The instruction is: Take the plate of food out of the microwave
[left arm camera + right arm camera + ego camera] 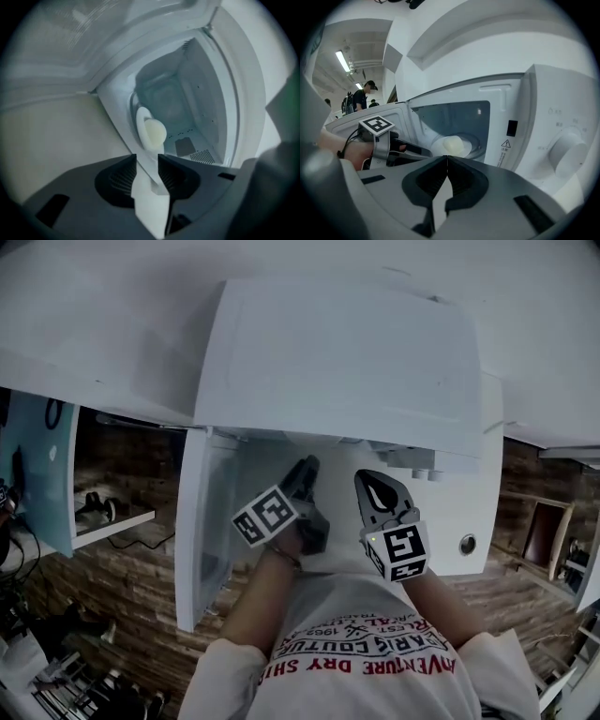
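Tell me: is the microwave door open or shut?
Open: the door stands swung aside, and the plate of food shows inside.

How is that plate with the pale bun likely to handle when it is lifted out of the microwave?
The plate looks smooth, thin-rimmed and rigid, so it is probably slippery to grip. The rounded bun seems to sit loose on it and may roll if the plate tilts.
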Available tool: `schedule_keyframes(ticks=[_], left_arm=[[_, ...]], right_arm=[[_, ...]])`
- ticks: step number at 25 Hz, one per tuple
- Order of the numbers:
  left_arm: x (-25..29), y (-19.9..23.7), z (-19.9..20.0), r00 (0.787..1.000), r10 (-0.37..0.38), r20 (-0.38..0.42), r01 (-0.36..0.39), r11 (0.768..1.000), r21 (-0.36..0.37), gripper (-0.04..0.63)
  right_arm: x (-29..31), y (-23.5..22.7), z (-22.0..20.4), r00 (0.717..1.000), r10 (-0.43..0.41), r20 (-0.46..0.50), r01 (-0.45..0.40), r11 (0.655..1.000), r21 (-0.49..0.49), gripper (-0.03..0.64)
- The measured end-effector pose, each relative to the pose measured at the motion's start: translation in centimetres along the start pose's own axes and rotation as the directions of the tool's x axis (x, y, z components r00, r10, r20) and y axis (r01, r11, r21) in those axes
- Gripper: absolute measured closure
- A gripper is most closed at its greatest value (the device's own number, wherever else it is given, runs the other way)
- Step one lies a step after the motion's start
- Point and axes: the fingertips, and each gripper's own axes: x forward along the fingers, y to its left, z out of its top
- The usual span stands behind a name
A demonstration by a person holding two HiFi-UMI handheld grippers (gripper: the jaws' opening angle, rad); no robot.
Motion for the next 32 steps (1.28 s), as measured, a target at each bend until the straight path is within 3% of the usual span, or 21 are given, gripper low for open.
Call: schedule_keyframes(ticks=[3, 11, 15, 22, 32], left_arm=[[0.9, 0.0, 0.4, 0.999, -0.034, 0.005, 0.034, 0.992, -0.12, 0.468], [2.9, 1.4, 1.8, 1.0, -0.008, 0.025, 0.014, 0.968, -0.251, 0.468], [3.6, 1.3, 2.1, 0.999, -0.007, 0.034, 0.015, 0.968, -0.249, 0.468], [3.7, 1.9, 1.9, 1.0, 0.005, 0.027, 0.005, 0.928, -0.373, 0.487], [3.1, 1.0, 2.0, 0.998, -0.036, 0.054, 0.053, 0.929, -0.367, 0.526]], right_arm=[[0.4, -0.5, -0.1, 1.0, -0.012, -0.009, 0.012, 1.0, 0.002, 0.606], [0.8, -1.4, -1.1, 0.999, -0.031, -0.043, 0.033, 0.999, 0.032, 0.606], [0.9, -2.1, -1.7, 0.997, -0.045, -0.065, 0.047, 0.998, 0.031, 0.606], [1.1, -2.7, -2.0, 0.996, -0.055, -0.077, 0.058, 0.998, 0.038, 0.606], [1.0, -2.4, -2.2, 0.995, -0.045, -0.083, 0.045, 0.999, -0.008, 0.606]])
